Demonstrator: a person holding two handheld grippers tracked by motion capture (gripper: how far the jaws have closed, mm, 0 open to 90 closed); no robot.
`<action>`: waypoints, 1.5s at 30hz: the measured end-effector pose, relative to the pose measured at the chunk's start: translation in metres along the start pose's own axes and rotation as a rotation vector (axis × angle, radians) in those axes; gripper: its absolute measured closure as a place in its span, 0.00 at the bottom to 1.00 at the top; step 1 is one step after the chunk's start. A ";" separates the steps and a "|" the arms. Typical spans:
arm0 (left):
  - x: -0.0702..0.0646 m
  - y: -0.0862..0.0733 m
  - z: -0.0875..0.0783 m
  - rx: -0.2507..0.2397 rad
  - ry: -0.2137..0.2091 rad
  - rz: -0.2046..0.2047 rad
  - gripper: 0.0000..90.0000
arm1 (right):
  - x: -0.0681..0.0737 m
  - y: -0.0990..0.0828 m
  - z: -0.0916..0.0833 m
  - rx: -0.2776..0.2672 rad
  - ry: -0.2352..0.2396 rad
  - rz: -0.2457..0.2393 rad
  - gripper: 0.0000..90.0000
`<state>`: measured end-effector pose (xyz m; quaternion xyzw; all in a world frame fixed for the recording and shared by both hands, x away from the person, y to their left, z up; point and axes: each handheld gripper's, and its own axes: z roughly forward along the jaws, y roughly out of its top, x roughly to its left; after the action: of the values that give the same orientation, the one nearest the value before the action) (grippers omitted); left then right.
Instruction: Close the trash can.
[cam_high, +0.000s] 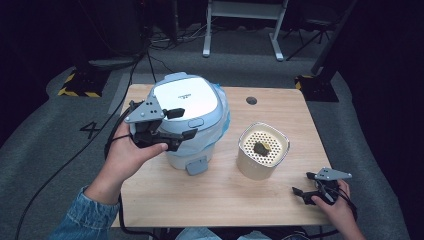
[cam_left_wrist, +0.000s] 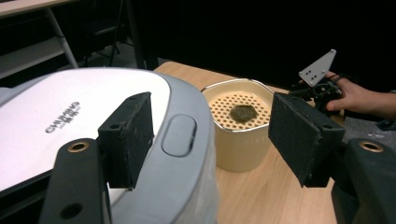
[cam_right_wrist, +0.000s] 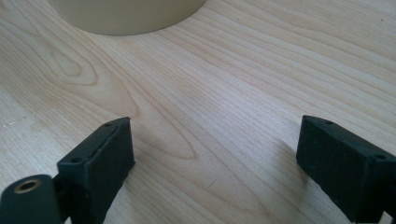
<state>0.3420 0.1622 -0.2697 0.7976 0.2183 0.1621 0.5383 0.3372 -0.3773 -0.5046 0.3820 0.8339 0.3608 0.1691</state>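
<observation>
A pale blue cooker with a white lid (cam_high: 186, 100) stands at the table's back left. My left gripper (cam_high: 183, 123) hovers at the lid's front edge, open, with nothing between its fingers. In the left gripper view the lid (cam_left_wrist: 84, 116) and its oval button (cam_left_wrist: 178, 135) lie just under the open left gripper (cam_left_wrist: 210, 128). To the right stands a cream pot (cam_high: 262, 162) with a perforated insert and a dark lump (cam_high: 261, 148) on it. My right gripper (cam_high: 303, 183) rests open at the front right; in the right gripper view it (cam_right_wrist: 215, 144) spans bare wood below the pot's base (cam_right_wrist: 126, 16).
The wooden table (cam_high: 210, 200) has a round cable hole (cam_high: 251, 100) at the back. A grey latch (cam_high: 196, 166) hangs at the cooker's front. Cables trail over the carpet to the left, and white desk legs (cam_high: 277, 40) stand behind.
</observation>
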 end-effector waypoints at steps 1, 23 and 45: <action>-0.001 -0.002 -0.001 0.005 0.002 0.006 0.35 | 0.000 0.000 0.000 0.000 -0.001 -0.001 0.13; -0.016 -0.054 -0.011 0.007 -0.025 -0.048 0.33 | 0.000 0.000 0.000 0.001 0.002 -0.004 0.13; -0.034 -0.143 -0.006 0.136 0.057 -0.101 0.32 | 0.001 0.004 0.004 0.000 0.000 -0.003 0.12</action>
<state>0.2852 0.1950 -0.4011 0.8154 0.2842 0.1419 0.4839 0.3408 -0.3732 -0.5046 0.3805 0.8345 0.3605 0.1697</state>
